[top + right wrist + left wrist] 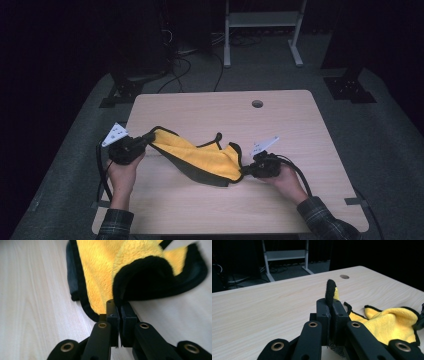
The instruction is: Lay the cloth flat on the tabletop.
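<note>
A yellow cloth with black trim and a dark grey underside [200, 157] stretches across the middle of the light wooden table [280, 120]. My left gripper [148, 136] is shut on the cloth's left corner, and the black edge of the cloth [330, 290] sticks up between its jaws. My right gripper [246, 169] is shut on the right edge, where the black hem [140, 280] curls just ahead of the closed jaws. The cloth [100, 267] sags between the two grips, partly folded over itself.
A round cable hole [257, 104] sits near the table's far edge. Beyond the table stand a white metal frame [262, 22] and black stand feet [350, 87] on grey floor. Cables trail from both grippers off the near edge.
</note>
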A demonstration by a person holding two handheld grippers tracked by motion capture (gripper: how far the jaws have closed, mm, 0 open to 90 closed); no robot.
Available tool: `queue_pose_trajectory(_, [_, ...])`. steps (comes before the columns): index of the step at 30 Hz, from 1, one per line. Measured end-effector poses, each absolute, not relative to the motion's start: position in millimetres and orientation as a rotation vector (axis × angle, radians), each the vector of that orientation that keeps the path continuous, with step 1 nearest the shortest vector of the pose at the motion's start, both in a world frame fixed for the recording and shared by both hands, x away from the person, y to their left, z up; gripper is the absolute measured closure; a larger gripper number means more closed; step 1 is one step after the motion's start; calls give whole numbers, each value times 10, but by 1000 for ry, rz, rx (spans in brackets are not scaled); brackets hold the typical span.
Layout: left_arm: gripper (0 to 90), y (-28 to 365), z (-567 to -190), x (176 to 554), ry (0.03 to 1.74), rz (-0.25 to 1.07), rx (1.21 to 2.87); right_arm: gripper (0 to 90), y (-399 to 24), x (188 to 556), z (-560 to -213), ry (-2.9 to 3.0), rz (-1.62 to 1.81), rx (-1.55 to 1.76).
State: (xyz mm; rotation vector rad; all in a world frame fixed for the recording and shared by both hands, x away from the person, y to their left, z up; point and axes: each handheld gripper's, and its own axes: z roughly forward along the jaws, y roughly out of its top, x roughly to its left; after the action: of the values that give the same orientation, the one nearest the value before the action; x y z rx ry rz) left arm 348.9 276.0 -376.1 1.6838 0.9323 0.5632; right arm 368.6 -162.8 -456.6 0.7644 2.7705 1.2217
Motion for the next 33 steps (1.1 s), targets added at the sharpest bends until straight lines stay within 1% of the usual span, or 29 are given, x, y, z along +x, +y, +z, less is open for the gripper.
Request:
queue_pose_trajectory(8, [863,2695,-3539,3436,880,572,1614,873,-2039,3673,-3952,2549,1449,791])
queue_pose_trajectory(15, [863,2597,-3294,3419,828,595,1525,873,-2347,3611,-3394,2369,1574,776])
queue_pose_trajectory(19, [863,2524,-3185,3379,792,607,1496,873,-2476,3530,-3138,2289,1616,750])
queue_pose_trajectory(23, [863,2455,-3076,3323,754,626,1482,874,-2571,3443,-2970,2230,1642,727])
queue_pose_trajectory(27, [863,2403,-2988,3315,734,638,1457,874,-2625,3407,-2880,2195,1651,714])
queue_pose_trajectory(33, [863,2331,-2982,3460,735,633,1454,874,-2675,3507,-2842,2174,1629,743])
